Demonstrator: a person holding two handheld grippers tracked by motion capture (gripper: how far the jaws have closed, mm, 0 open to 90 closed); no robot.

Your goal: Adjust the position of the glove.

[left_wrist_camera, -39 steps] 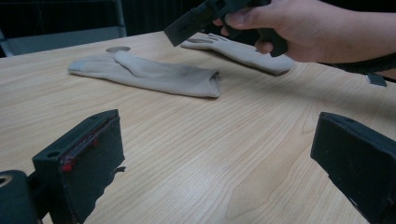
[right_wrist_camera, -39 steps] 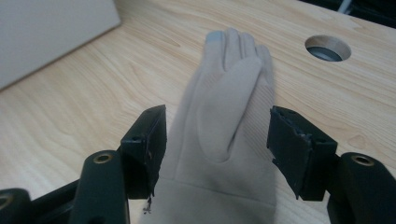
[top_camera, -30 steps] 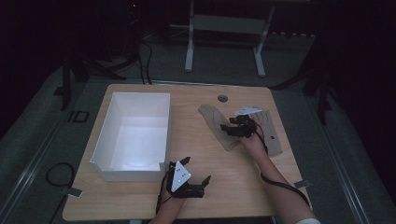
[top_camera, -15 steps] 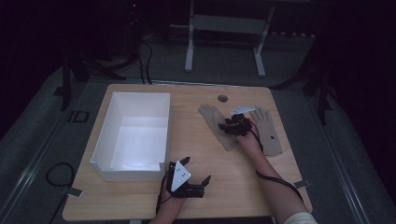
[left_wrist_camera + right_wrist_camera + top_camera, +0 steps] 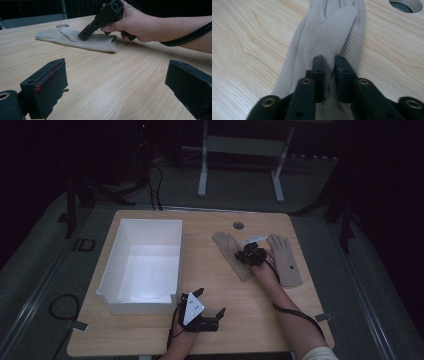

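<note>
Right gripper view looks straight down on the left-hand glove (image 5: 324,42), a thin beige knit lying flat on the table, and the right gripper (image 5: 329,75) has just been closing on it: the jaws stand nearly together with a low fold of the palm fabric pinched between the pads. On the high view this glove (image 5: 231,254) lies at about two o'clock from the table's centre, fingers toward twelve, with its partner, the second glove (image 5: 285,262), just beside it toward three o'clock and apart from it. My reading is that the step in hand is picking this glove up, probably for the white box (image 5: 112,270) at nine o'clock. To do it well, the pinch should hold both layers of the soft, limp cloth before lifting, and the lift should go straight up so the fingers trail off the smooth wood-grain table (image 5: 320,320) without dragging the neighbour. The left gripper (image 5: 209,312) rests near six o'clock, its flat black pads (image 5: 47,80) spread wide with nothing between them. A round cable port (image 5: 238,225) sits toward twelve.
</note>
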